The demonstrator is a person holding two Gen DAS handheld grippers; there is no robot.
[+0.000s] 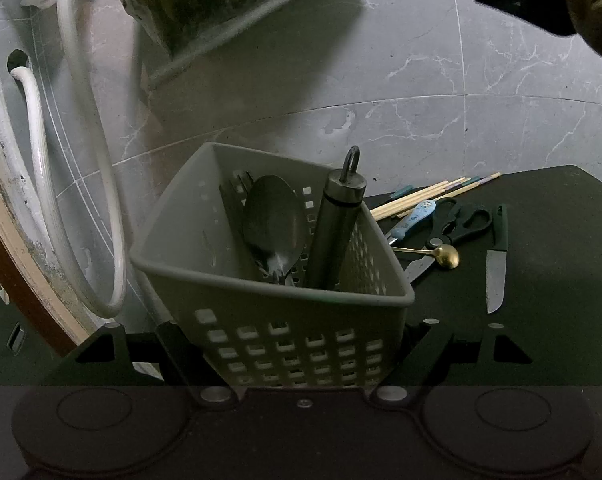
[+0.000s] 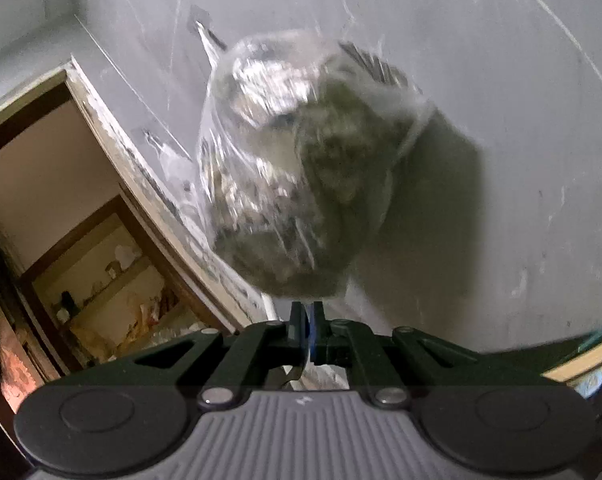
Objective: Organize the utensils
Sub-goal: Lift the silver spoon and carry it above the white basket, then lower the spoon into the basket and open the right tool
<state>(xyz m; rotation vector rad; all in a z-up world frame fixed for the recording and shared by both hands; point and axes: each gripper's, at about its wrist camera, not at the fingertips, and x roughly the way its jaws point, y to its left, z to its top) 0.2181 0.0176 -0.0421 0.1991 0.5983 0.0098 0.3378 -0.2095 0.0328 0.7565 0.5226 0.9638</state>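
Two tools: left tool (image 1: 297, 344) pinches perforated grey plastic basket (image 1: 229, 304); right tool (image 2: 307, 320), pressed together, pinches thin blue piece (image 2: 311, 334).

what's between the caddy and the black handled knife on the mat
In the left wrist view, between the grey caddy and the knife lie a gold spoon and black scissors.

clear plastic bag (image 2: 301, 168), white hoses (image 1: 77, 160)
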